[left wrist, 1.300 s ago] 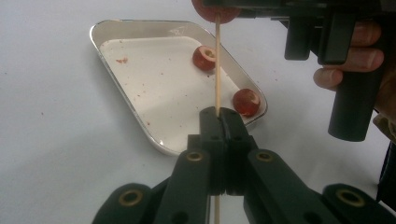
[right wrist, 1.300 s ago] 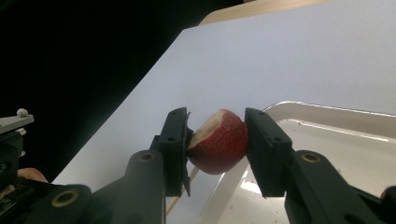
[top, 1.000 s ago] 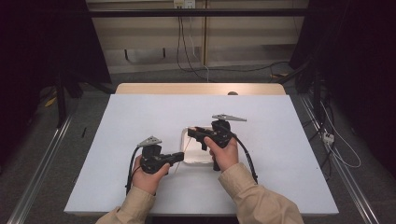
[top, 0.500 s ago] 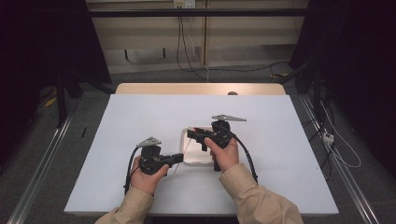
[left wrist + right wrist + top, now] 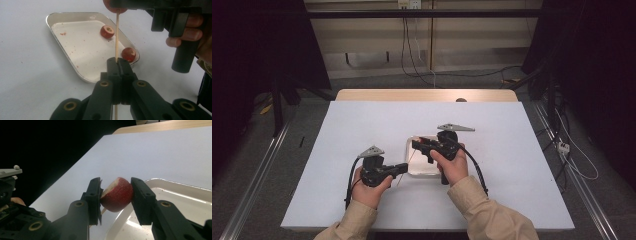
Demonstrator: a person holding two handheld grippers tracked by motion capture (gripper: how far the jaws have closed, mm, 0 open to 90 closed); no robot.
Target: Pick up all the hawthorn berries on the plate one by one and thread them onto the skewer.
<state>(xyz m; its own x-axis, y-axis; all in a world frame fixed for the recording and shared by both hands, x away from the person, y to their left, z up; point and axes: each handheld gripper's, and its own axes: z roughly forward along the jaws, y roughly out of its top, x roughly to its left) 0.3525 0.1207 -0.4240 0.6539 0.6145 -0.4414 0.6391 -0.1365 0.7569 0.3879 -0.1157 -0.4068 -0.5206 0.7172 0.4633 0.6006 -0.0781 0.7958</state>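
Above tray: right gripper clamps apple piece; left gripper pinches skewer, tip aimed straight into piece.

Bright, evenly lit table; dark surroundings; sharp pictures.

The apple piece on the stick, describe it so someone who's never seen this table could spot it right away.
Start at the metal tray on the white table. Just above its near edge, the right tongs squeeze a red apple piece at the tip of a thin wooden stick held by the left tongs. The two other pieces lie loose in the tray.
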